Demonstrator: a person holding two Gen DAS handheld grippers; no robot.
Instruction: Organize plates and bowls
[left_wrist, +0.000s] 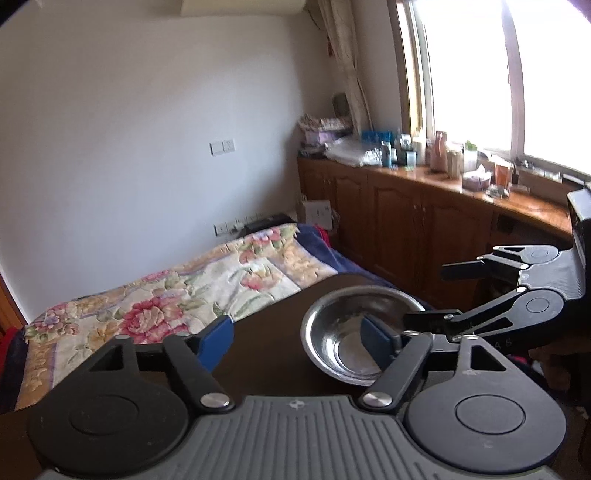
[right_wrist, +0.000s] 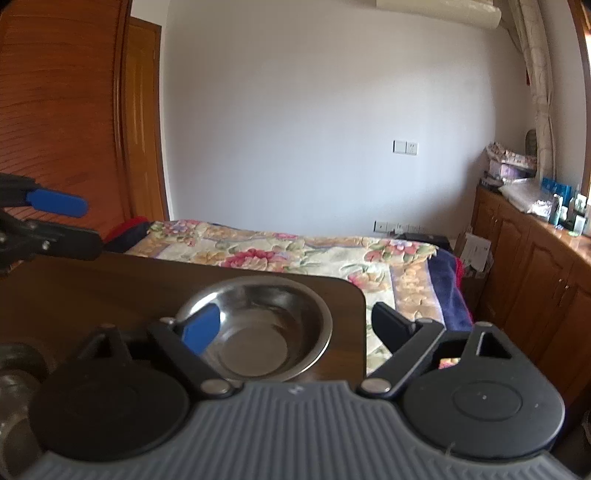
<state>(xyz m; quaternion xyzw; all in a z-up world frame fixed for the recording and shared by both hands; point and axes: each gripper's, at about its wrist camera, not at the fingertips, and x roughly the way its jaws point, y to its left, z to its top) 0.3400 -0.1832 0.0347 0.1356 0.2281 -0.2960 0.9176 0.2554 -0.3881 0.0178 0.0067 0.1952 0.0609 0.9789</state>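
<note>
A steel bowl (left_wrist: 360, 332) sits upright near the far right corner of the dark wooden tabletop (left_wrist: 269, 343), close to the edge that faces the bed (left_wrist: 177, 295); the bowl looks bare inside, with only light reflecting off its bottom. The left claw (left_wrist: 299, 341) hangs just above the tabletop with its jaws spread wide and nothing between them; its right blue-padded finger (left_wrist: 376, 339) shows in front of the bowl's inside, while its left finger (left_wrist: 216, 341) is over bare wood to the left of the bowl; whether the right finger touches the bowl I cannot tell. The right claw (right_wrist: 299, 330) is also spread wide and grips nothing; from its own camera the left blue pad (right_wrist: 201, 328) lies over the near-left rim of the bowl (right_wrist: 258, 328) and the right finger (right_wrist: 391, 328) stands past the tabletop's (right_wrist: 110, 291) right edge, so the bowl lies partly between the 2 fingers, not pinched. In the left camera the right claw (left_wrist: 439, 295) comes in from the right, beside the bowl; in the right camera the left claw (right_wrist: 74, 225) shows at the far left, above the tabletop. At the lower left of the right view there is a blurred grey metal shape (right_wrist: 18, 369) on the tabletop; what it is I cannot tell. Behind lie the bed with a flowered cover, a white wall (right_wrist: 314, 129) and wooden cabinets (left_wrist: 406, 221) under a bright window (left_wrist: 517, 74).
</note>
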